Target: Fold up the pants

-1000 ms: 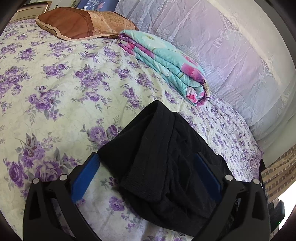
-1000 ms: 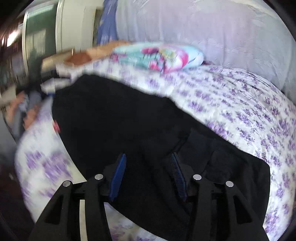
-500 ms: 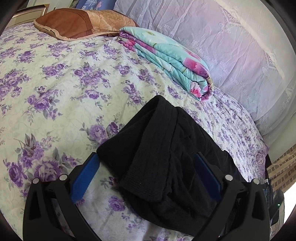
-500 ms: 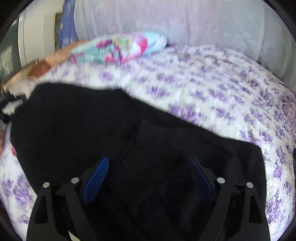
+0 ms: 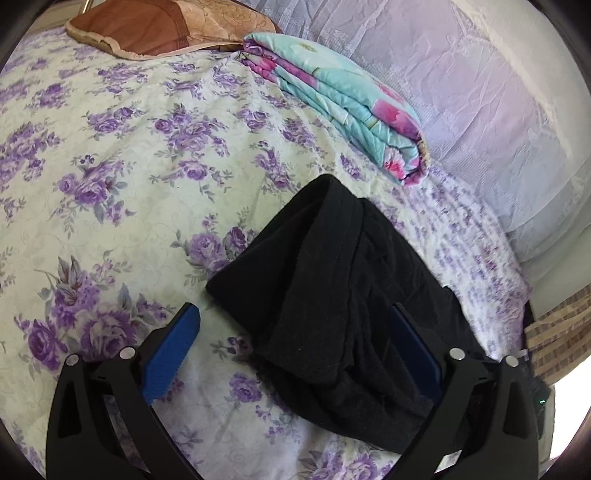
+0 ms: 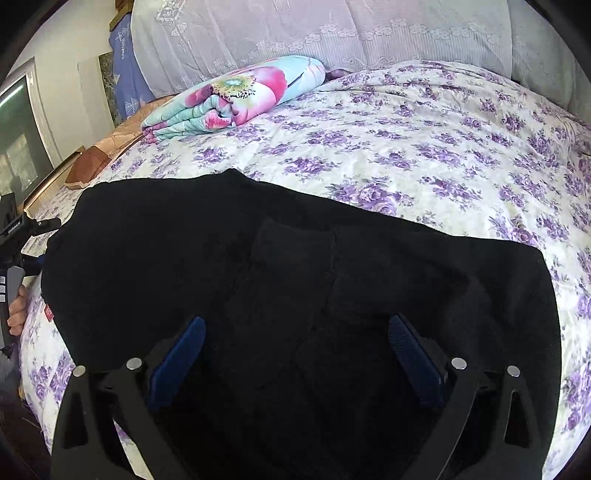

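Observation:
Black pants (image 5: 314, 277) lie folded over on the flowered bed sheet (image 5: 129, 166). One end of them reaches between the blue pads of my left gripper (image 5: 293, 312), which is open and points down at the bed; the pads stand apart from the cloth. In the right wrist view the pants (image 6: 258, 240) spread wide across the near part of the bed. My right gripper (image 6: 295, 323) hovers over them with its jaws opening wide. The cloth lies below and between its fingers, and the pads do not press on it.
A folded turquoise and pink quilt (image 5: 332, 96) lies beyond the pants, with a brown pillow (image 5: 166, 29) behind it. A pale lace-covered surface (image 5: 461, 74) borders the bed. A person's hand (image 6: 16, 314) shows at the bed's left edge.
My right gripper's jaws went from half shut to wide apart while it swung and rolled over the pants. The left gripper stayed open and tilted only slightly.

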